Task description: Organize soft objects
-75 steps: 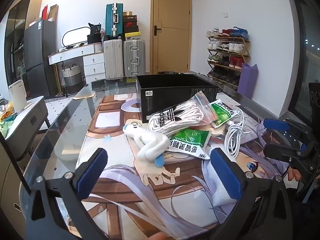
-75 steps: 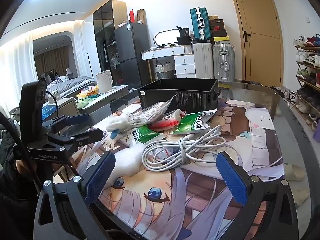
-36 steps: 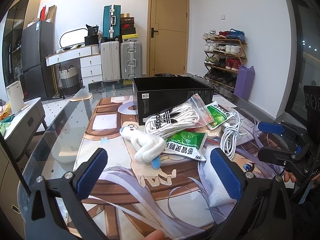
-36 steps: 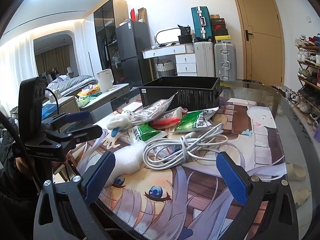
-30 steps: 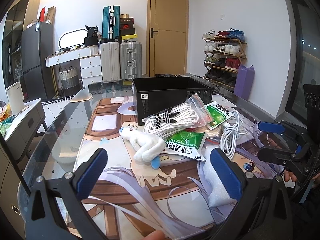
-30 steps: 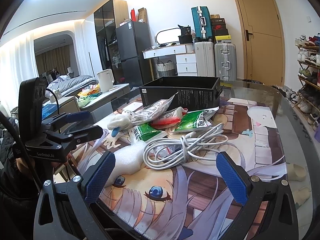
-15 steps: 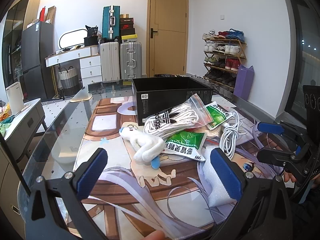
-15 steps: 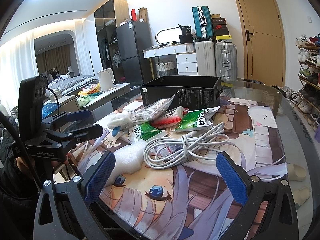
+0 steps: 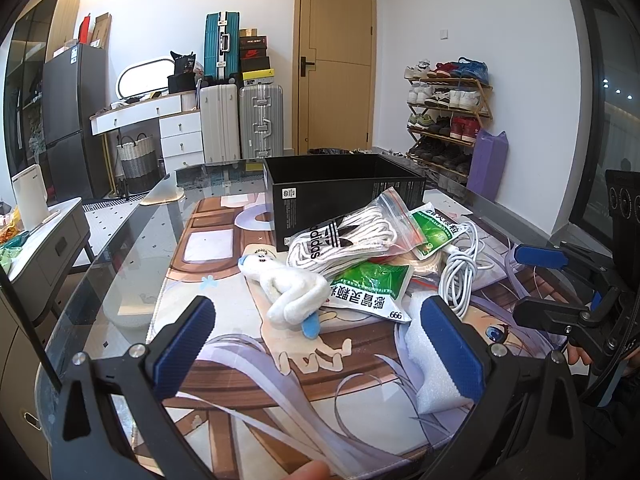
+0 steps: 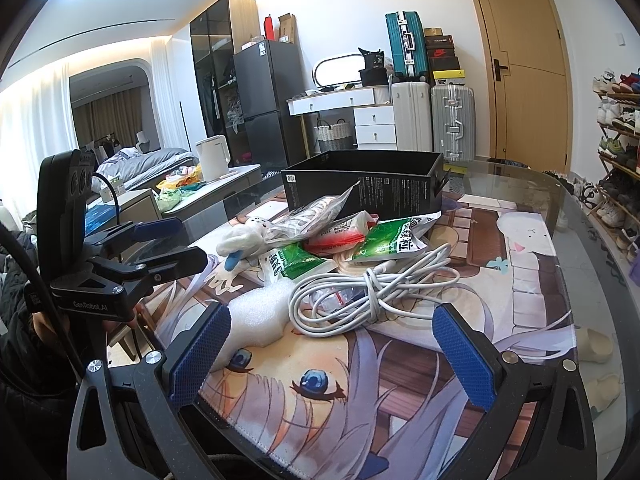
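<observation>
Nothing is picked up yet: both claws are released, with their blue pads wide apart, and hold nothing. The left claw (image 9: 316, 340) hovers low over the near edge of the table (image 9: 120, 264), and the right claw (image 10: 332, 356) does the same beside it.

The landmark is the open black cardboard box (image 9: 344, 196), which stands on the printed cartoon mat (image 9: 224, 364) at the far side of the pile. Just in front of the box lies the clear zip bag of white laces (image 9: 348, 236), leaning against the box wall. In front of this bag, nearer to the left claw, lies the small white plush toy with a blue tip (image 9: 292, 292). The green foil sachets (image 9: 372, 288) lie beside the plush toy and partly under the laces bag. To the right of the box front, the coiled white cable (image 10: 372, 288) rests on the sachets, and the white foam block (image 10: 260, 316) lies nearest of all, just before the right claw.

I judge the task is at its start, at the step of choosing and approaching a first soft thing. The box looks empty from here, though its floor is hidden. The next move calls probably for bringing the left claw forward around the plush toy, closing gently, and lifting over the box wall without dragging the sachets.
</observation>
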Available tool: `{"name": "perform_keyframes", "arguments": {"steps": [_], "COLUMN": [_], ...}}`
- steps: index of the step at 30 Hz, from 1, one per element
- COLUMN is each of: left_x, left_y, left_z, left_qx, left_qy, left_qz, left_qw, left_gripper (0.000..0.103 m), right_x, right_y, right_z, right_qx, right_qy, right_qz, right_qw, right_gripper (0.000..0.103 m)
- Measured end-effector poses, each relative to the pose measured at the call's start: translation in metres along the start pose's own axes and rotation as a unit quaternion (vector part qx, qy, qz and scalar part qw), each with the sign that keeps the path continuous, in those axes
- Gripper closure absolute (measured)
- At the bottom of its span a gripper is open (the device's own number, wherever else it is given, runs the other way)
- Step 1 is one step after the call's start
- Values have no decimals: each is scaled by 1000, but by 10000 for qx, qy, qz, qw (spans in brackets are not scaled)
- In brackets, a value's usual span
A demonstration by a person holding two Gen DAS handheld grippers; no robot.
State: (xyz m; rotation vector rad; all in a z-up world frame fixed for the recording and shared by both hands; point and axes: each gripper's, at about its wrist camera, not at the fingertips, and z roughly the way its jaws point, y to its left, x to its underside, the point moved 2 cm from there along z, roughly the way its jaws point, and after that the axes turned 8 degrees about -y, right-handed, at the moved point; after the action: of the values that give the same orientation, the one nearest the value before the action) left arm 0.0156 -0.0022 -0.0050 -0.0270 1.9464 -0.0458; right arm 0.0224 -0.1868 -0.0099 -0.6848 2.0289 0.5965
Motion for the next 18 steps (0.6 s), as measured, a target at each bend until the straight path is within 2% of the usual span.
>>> {"name": "perform_keyframes", "arguments": {"steps": [12, 18], "left_x": [-1, -4], "left_y": [-1, -2], "left_z": [-1, -4], "left_qx": [-4, -118], "left_qy": [-13, -104], "left_qz": [20, 111], "left_qw": [10000, 9998], "left_gripper": [0, 0], "right_x": [0, 1], "right_y": [1, 1], "right_z": [0, 1], "right_qx": [6, 16], "right_qy": [10, 31], "right_qz": [-6, -10], "right_qw": [10000, 10000], "right_gripper": [1, 1]}}
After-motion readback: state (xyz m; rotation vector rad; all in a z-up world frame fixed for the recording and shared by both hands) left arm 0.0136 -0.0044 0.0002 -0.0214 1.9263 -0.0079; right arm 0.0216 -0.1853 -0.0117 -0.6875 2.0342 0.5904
